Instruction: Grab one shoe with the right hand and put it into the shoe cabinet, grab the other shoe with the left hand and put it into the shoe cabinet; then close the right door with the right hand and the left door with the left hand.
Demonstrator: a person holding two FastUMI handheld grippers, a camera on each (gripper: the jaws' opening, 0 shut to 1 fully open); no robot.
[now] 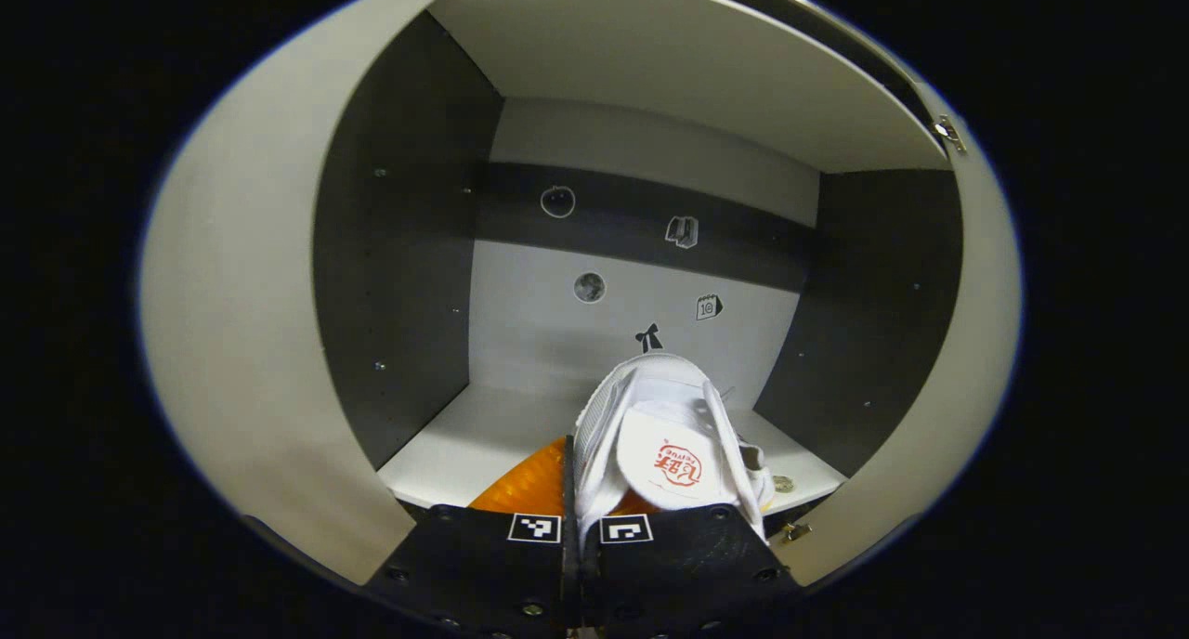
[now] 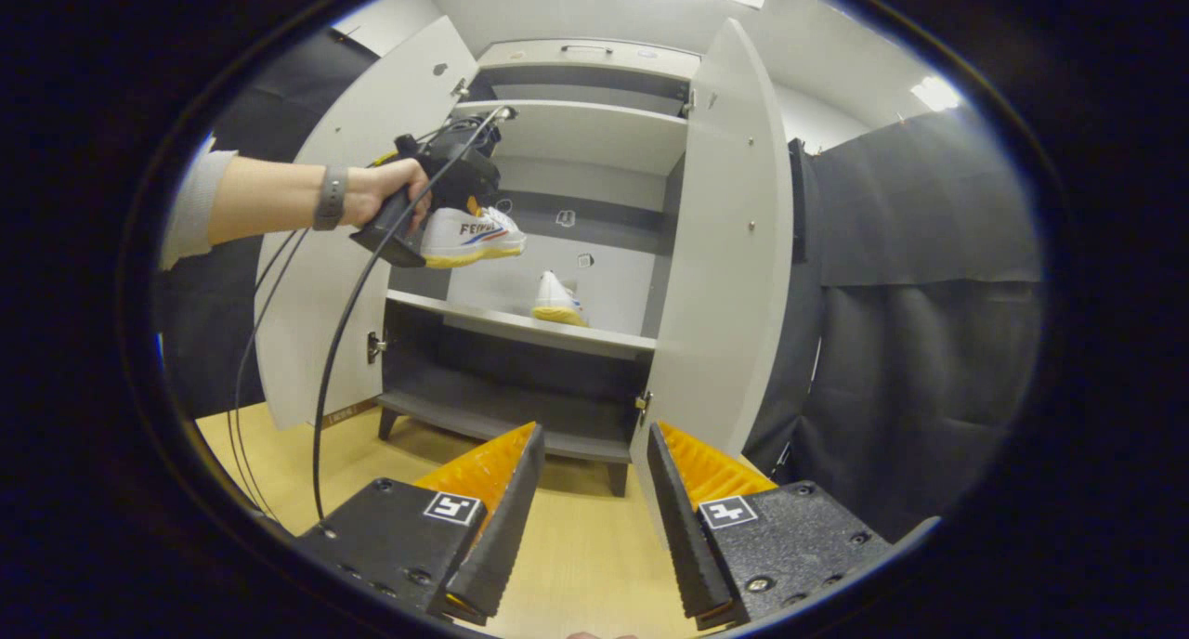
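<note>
In the right gripper view, a hand (image 2: 385, 198) with a band on its wrist and a grey sleeve holds the left gripper (image 2: 464, 179) up at the left side of the open cabinet (image 2: 585, 137), cables (image 2: 325, 370) trailing down from it toward the floor (image 2: 576, 546). That gripper carries a white shoe (image 2: 469, 237) with a yellow sole in the air, above the front edge of the middle shelf (image 2: 520, 328), just inside the left door (image 2: 325, 277), which stands swung wide. Farther right and deeper in, the second shoe (image 2: 555, 302) sits on that same shelf near the back wall. The right door (image 2: 725, 249) is open too, with dark cloth behind it. At the bottom of this view the right gripper (image 2: 585, 509) hangs low over the wooden floor in front of the cabinet, fingers spread wide apart and holding nothing. In the left gripper view, the left gripper (image 1: 576, 500) is pinching the carried shoe (image 1: 664, 435), both fingers pressed on it, its opening and insole facing the camera and its toe pointing into the compartment. The left door (image 1: 241, 342) curves past on the left, the shelf (image 1: 464, 444) lies below, small stickers (image 1: 589, 287) dot the back wall, and the right door (image 1: 966, 360) edges the right.
</note>
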